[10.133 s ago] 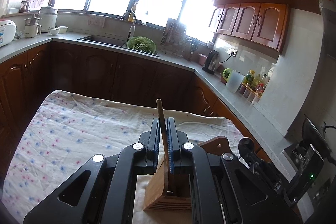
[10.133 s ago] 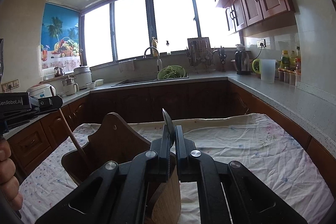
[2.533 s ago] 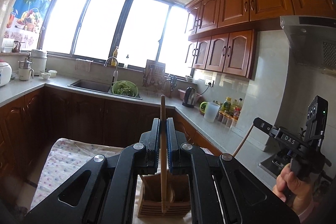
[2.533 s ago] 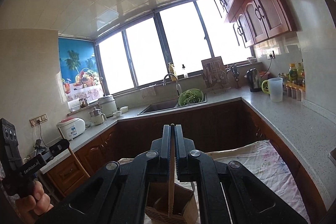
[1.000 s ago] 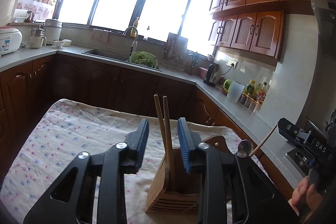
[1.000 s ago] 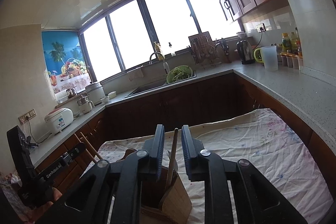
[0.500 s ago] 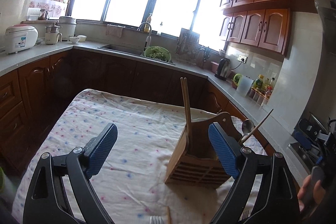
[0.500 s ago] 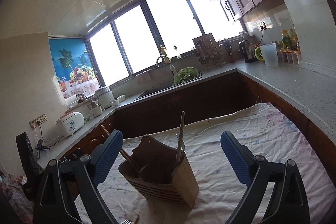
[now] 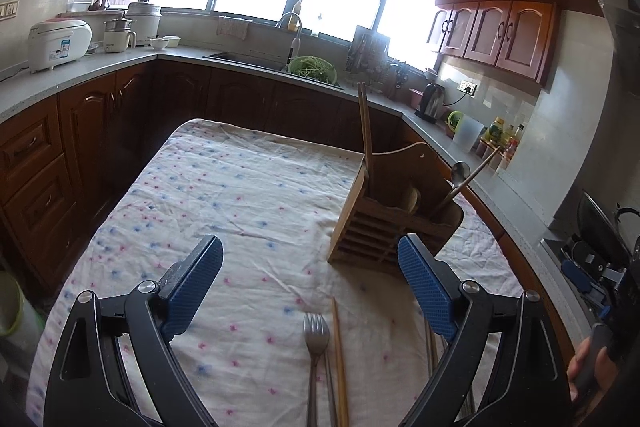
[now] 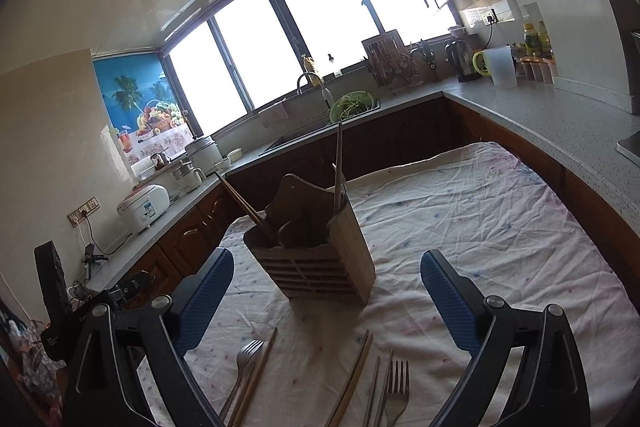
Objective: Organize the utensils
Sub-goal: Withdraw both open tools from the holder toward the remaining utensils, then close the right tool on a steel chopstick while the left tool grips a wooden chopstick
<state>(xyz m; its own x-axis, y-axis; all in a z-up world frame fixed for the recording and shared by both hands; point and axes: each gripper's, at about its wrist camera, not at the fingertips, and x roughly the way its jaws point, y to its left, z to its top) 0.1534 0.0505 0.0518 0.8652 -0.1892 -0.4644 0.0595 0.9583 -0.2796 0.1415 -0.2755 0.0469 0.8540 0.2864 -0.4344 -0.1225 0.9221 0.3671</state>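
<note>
The wooden utensil holder point(image 9: 394, 223) stood on the table point(image 9: 240, 187), with chopsticks point(image 9: 365, 131) and a spoon point(image 9: 459, 175) jutting above its rim and blocking a low pass overhead. Left of it the cloth lay bare and open. Near the front edge, forks point(image 10: 396, 383) and loose chopsticks point(image 10: 352, 375) cluttered the cloth, possibly overlapping; both wide-spread claws had nothing between them.
</note>
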